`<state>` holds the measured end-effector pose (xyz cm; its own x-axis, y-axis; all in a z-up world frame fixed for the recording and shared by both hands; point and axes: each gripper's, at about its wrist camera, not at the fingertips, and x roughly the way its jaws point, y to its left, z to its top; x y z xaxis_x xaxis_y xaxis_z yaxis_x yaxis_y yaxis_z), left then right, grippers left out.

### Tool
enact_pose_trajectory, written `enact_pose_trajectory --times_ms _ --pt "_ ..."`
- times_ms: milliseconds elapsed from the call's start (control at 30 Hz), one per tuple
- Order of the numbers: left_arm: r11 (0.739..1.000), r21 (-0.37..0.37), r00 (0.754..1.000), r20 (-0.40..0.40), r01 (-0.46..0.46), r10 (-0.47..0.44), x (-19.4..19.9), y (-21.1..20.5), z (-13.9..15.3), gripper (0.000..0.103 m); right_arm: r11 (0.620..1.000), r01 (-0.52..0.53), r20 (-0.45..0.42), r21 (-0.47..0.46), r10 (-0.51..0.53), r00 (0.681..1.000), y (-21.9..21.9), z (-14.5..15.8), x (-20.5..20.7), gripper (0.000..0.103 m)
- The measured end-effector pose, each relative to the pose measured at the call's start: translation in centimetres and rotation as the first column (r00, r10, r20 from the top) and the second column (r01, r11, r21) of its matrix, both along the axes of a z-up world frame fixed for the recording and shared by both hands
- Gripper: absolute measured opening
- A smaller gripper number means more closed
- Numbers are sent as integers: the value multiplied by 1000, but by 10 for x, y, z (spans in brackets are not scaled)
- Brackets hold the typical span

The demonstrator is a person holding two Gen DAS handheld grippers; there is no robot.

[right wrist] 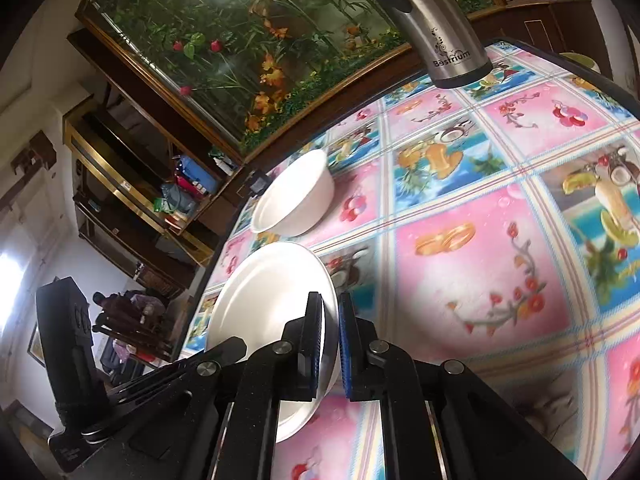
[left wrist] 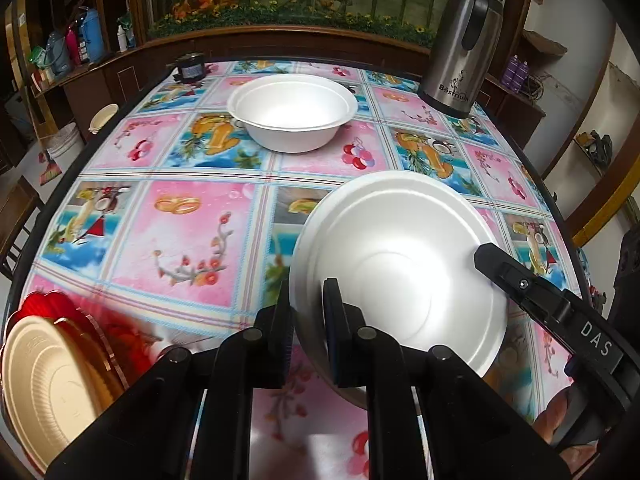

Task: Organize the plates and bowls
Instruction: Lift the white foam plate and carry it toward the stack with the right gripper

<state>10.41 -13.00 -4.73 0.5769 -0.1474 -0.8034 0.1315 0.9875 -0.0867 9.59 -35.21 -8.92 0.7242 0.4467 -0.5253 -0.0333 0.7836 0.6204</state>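
Both my grippers are clamped on the same white bowl [left wrist: 400,264]: left gripper [left wrist: 309,332] pinches its rim at 7 o'clock, right gripper [right wrist: 330,344] grips the opposite edge. Another white bowl [left wrist: 292,110] sits on the table [left wrist: 192,232] at 12 o'clock, steel flask [left wrist: 464,44] at 1.

From the left wrist we look forward across the table [left wrist: 192,232], close above it. Our right view rolls sideways; both share the white bowl [left wrist: 294,110] and flask [left wrist: 460,48].
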Motion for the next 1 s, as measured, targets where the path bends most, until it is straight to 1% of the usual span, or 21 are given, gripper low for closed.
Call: enact_pose_trajectory --times_ms 233,367,667,1000 --pt "1000 4 999 36 -14 14 -22 26 10 12 999 -25 24 21 25 999 21 10 -20 8" --pt "1000 9 997 68 -30 30 -37 42 18 12 999 -52 39 10 52 998 40 18 -27 8" --pt "997 -7 989 127 -76 76 -63 81 36 12 994 -110 84 -16 111 990 78 39 -40 8" --pt "992 -18 981 150 -121 122 -75 114 38 13 985 -164 111 -44 168 979 117 54 -46 8"
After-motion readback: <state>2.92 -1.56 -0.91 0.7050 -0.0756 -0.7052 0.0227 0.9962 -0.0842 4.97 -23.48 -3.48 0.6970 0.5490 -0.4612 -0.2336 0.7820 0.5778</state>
